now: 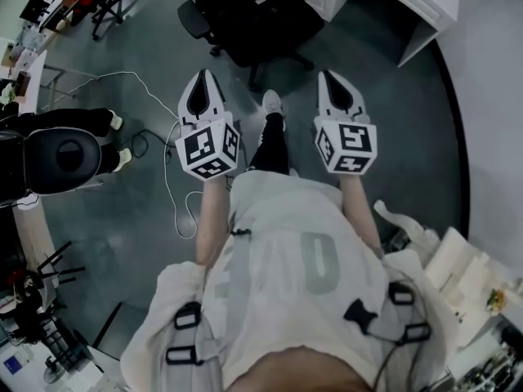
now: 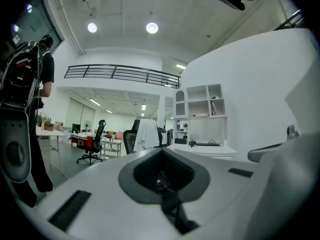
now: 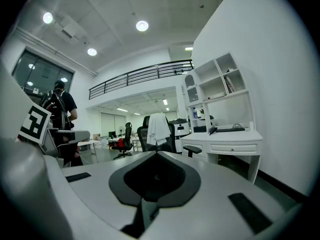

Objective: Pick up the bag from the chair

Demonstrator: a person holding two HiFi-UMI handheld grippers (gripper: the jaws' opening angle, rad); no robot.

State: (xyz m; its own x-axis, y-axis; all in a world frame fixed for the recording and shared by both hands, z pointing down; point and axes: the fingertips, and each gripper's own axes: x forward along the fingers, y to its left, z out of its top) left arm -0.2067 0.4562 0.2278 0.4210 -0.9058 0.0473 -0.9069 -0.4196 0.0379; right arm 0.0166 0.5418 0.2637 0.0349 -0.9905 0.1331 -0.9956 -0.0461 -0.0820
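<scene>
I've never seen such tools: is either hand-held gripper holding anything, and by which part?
Nothing is held. The left hand-held gripper and the right hand-held gripper both have their jaws together, with nothing between them.

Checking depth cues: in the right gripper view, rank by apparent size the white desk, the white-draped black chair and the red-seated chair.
Largest: white desk; then white-draped black chair; smallest: red-seated chair, likely just farther away.
</scene>
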